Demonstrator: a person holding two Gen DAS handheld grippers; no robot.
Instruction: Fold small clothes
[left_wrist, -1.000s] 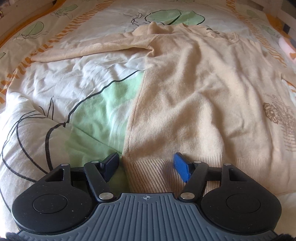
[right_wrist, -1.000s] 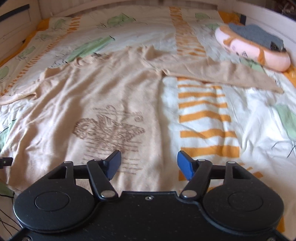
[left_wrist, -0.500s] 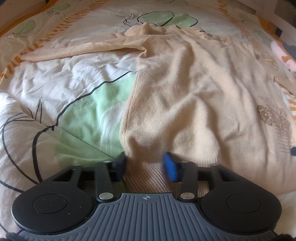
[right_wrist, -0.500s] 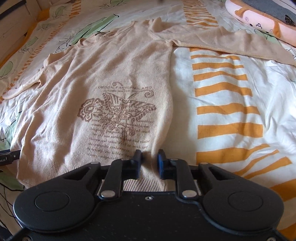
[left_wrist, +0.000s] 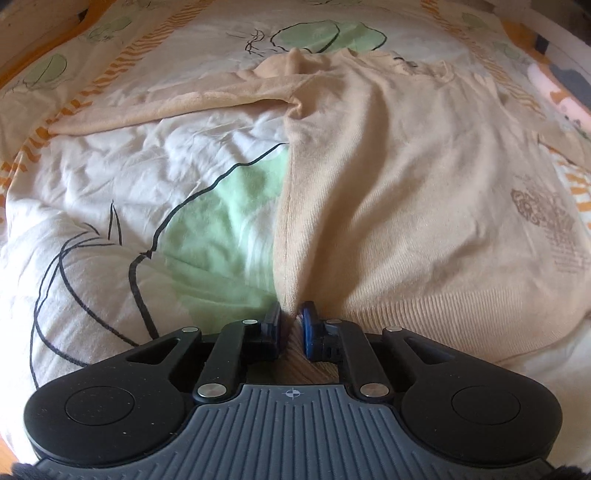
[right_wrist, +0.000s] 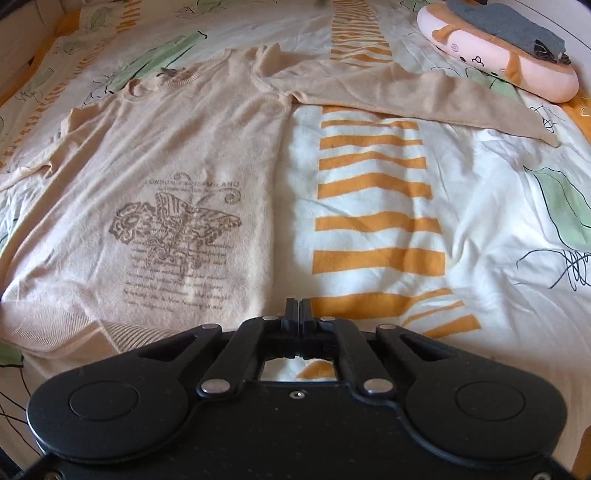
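Left gripper (left_wrist: 290, 320), jaws just closing, is pinching the beige knit sweater's (left_wrist: 424, 192) hem corner; right gripper (right_wrist: 299, 308) is sitting clenched beside the sweater, its jaws just having closed, apparently on nothing.

The bed (right_wrist: 369, 206) carries a duvet cover printed with orange stripes and green leaf shapes. A beige sweater (right_wrist: 177, 155) lies flat on it, sleeves spread. A pink plush pillow (right_wrist: 498, 62) rests at far right.

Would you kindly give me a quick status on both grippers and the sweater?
Left gripper shut on beige sweater at hem corner. Right gripper shut; grip on other corner unclear. Sweater flat on bed, sleeves out. Nothing in the way.
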